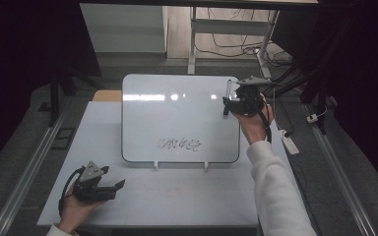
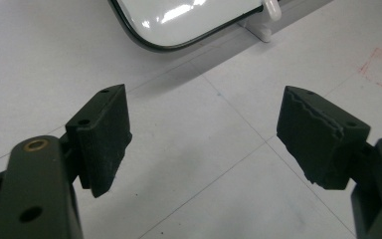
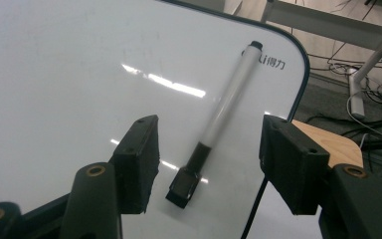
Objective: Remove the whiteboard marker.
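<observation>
Right gripper view: slim grey marker point(image 3: 231, 94), black cap, glossy whiteboard point(image 3: 79, 64).

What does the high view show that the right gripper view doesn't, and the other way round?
High view alone: the black scribble low on the whiteboard, the left gripper open over the table, and the white sleeve.

Right gripper view alone: the brand lettering at the board's corner, beside the marker's tip.

Both: the whiteboard, the marker lying on it, and the right gripper, jaws either side of the marker without touching.

Grey floor point(image 1: 24, 147), cables point(image 1: 236, 46), dark surroundings.
</observation>
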Demonstrator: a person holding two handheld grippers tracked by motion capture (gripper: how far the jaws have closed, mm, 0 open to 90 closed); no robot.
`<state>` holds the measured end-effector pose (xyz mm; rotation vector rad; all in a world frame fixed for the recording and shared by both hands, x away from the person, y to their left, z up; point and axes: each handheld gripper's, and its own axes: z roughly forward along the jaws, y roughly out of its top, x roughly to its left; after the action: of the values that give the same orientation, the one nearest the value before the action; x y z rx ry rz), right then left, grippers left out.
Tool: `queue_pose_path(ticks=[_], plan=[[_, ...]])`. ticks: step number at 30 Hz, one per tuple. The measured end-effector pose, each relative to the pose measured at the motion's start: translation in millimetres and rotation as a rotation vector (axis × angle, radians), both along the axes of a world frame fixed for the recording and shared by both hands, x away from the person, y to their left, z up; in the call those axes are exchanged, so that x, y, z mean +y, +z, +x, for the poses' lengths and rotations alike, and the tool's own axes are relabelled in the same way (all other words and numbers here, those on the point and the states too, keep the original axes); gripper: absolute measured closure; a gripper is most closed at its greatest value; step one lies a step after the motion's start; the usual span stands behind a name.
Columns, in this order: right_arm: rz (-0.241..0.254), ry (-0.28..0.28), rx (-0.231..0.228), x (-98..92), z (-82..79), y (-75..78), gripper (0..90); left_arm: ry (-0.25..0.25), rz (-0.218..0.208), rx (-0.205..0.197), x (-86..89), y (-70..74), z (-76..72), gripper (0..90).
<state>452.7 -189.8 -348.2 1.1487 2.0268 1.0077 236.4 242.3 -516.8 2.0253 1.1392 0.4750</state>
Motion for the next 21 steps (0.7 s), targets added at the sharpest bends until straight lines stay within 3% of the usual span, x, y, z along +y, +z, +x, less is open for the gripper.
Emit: queue_pose_path(ticks=[11, 14, 21], plan=[[-0.009, -0.054, 0.032, 10.9, 27.6, 8.9, 51.3, -0.001, 0.003, -0.002, 0.2, -0.2, 0.3, 22.5], [-0.021, -0.099, 0.025, 14.1, 38.3, 9.9, 55.8, -0.002, 0.004, -0.004, 1.0, -0.2, 0.3, 22.6], [-0.011, -0.133, 0.014, 16.9, 47.6, 8.0, 62.2, -0.001, 0.003, -0.003, 2.2, -0.8, 1.0, 22.7]])
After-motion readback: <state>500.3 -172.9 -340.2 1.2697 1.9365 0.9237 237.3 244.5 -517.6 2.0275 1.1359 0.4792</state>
